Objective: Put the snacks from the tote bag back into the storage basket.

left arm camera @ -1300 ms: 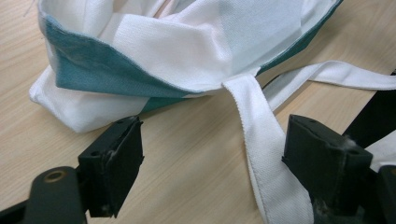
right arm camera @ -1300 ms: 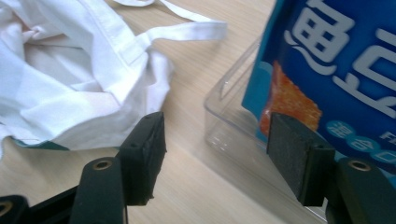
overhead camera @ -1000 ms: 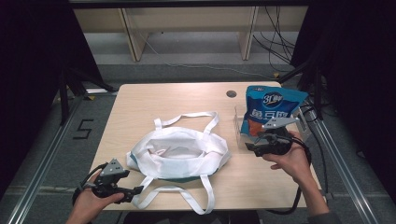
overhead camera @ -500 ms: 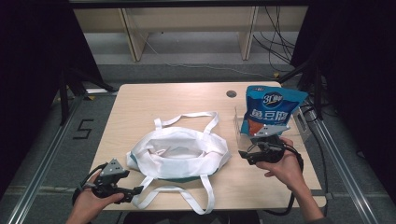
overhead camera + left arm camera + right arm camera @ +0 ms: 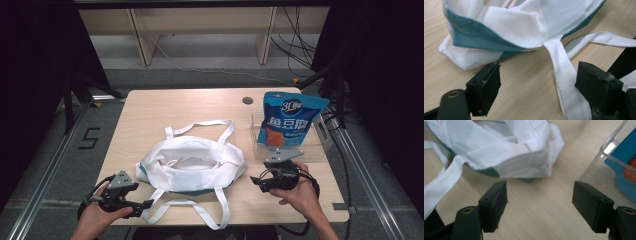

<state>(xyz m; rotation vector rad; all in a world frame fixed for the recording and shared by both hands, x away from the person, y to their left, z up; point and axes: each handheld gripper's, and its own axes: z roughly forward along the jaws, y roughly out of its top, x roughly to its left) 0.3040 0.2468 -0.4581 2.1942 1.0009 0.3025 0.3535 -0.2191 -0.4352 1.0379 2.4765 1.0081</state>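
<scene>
While my left gripper point(image 5: 145, 205) gapes wide around a strap point(image 5: 564, 75), the right gripper point(image 5: 257, 182) hangs wide and empty beside the bag point(image 5: 192, 162) mid-table. Soft, light cloth will slump; I'd pinch strap or rim.

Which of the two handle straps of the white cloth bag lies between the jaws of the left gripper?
The near strap, looping toward the table's front edge, passes between the open left gripper; the far strap lies beyond the bag.

Light wood table point(image 5: 150, 110) on grey floor point(image 5: 210, 50) w/ dark surrounds, cables point(image 5: 300, 45).
</scene>
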